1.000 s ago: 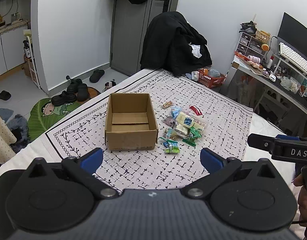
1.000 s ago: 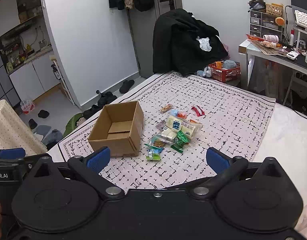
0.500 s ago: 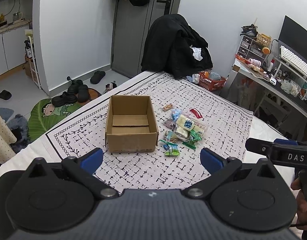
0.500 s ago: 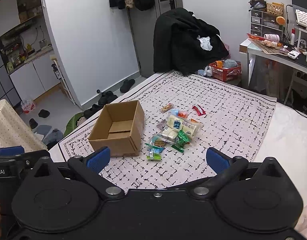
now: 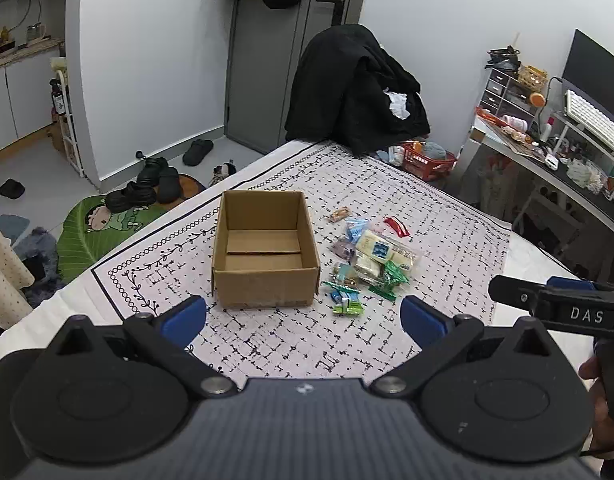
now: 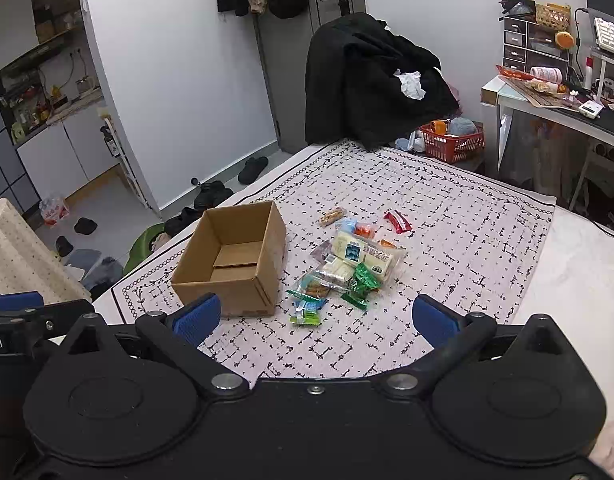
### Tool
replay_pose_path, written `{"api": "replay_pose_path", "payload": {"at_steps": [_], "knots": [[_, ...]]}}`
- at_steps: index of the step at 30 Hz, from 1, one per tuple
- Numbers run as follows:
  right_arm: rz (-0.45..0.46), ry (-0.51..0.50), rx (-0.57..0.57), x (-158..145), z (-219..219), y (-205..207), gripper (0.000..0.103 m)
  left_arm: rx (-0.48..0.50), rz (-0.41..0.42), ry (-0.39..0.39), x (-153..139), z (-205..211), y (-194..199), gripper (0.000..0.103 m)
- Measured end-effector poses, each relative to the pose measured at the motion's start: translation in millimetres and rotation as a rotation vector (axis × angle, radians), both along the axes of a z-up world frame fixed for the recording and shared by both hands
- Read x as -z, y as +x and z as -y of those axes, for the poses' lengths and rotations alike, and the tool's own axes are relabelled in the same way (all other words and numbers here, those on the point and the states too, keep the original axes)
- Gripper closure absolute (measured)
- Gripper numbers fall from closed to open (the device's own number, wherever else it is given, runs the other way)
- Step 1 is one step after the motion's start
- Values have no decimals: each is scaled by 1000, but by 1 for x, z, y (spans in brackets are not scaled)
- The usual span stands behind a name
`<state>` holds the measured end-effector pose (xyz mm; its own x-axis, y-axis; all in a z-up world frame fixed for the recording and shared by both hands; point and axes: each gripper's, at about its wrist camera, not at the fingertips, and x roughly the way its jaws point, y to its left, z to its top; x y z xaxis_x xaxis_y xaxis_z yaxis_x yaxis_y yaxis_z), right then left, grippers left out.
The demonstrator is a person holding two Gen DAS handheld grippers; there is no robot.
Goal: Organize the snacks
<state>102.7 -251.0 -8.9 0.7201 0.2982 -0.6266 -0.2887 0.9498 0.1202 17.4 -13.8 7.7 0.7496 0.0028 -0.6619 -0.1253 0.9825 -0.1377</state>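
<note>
Left gripper [image 5: 303, 316]: lower centre of the left wrist view, blue pads spread wide, nothing between them; it hangs above the near edge of the bed, well short of the goods.
Right gripper [image 6: 316, 318]: lower centre of the right wrist view, pads likewise spread wide and empty; its body also shows at the right edge of the left wrist view.
Step in hand: judged as the approach to a first pick; no packet is in the box yet.
Advised method: take an outlying packet at the near edge of the pile, such as the small green packet [image 6: 305, 319], rather than one buried beneath others; close across its narrow side, lift clear, then release low inside the box.
Risk: the wrappers overlap and look slick, so a neighbour could be dragged along.
Cardboard box [image 5: 265, 249]: centre of frame, open top, flaps absent or folded in, interior bare; it stands on the patterned bed cover [image 5: 447, 248].
Snack pile [image 5: 369, 258]: just right of the box, not touching it as far as can be told; about a dozen mixed packets.
Pale large bag [image 6: 363, 255]: middle of the pile, clear wrap, printed label.
Red packet [image 6: 397, 222]: lies apart at the far right of the pile.
</note>
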Motion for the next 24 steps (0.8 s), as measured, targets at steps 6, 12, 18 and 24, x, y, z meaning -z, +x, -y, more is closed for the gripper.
{"api": "replay_pose_path", "payload": {"at_steps": [6, 12, 18, 24], "knots": [[-22, 8, 14, 6, 2, 14, 0, -8, 3, 11, -2, 2, 14, 0], [-44, 19, 21, 15, 7, 30, 0, -35, 2, -13, 2, 2, 30, 0], [-53, 41, 19, 26, 11, 46, 0, -27, -4, -13, 10, 9, 48, 0], [-57, 58, 18, 40, 16, 63, 0, -35, -18, 7, 21, 18, 69, 1]]}}
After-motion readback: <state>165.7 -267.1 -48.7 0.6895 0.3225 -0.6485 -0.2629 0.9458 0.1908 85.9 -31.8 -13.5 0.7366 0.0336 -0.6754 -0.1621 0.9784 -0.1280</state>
